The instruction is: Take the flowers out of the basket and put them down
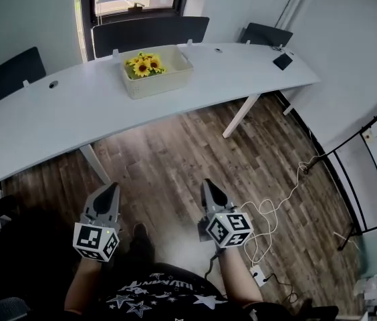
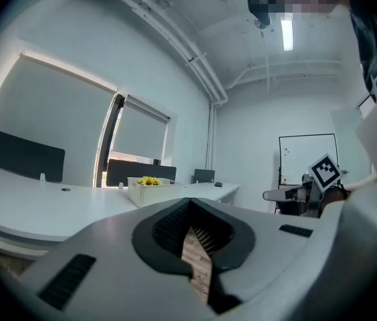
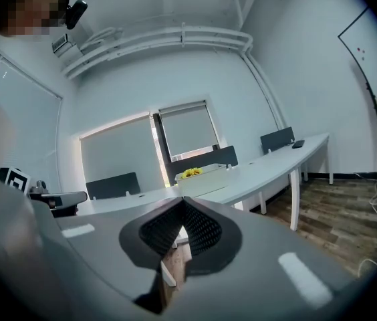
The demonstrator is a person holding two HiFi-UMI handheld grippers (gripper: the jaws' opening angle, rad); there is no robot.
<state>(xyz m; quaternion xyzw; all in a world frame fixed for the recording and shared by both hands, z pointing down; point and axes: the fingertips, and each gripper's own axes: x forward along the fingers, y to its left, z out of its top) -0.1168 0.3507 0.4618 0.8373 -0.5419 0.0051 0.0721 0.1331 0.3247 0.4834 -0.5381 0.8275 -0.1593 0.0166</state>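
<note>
In 1 basket (image 1: 163, 81), 1 flower bunch (image 1: 146, 65)

Head view looks steeply down from afar; both gripper views, low, face the same distant table (image 1: 55, 112) and basket (image 1: 158, 82).

Ahead of me a long, curved white bench (image 1: 61, 109) stands on a wood-plank floor (image 1: 175, 159). Dark chairs line its far edge: a left chair (image 1: 8, 75), a middle chair (image 1: 150, 33) below the window (image 1: 132, 4), and a right chair (image 1: 267, 33). A small dark flat object (image 1: 283, 61) lies near the bench's right end. A white cable (image 1: 279, 202) loops across the floor.
</note>
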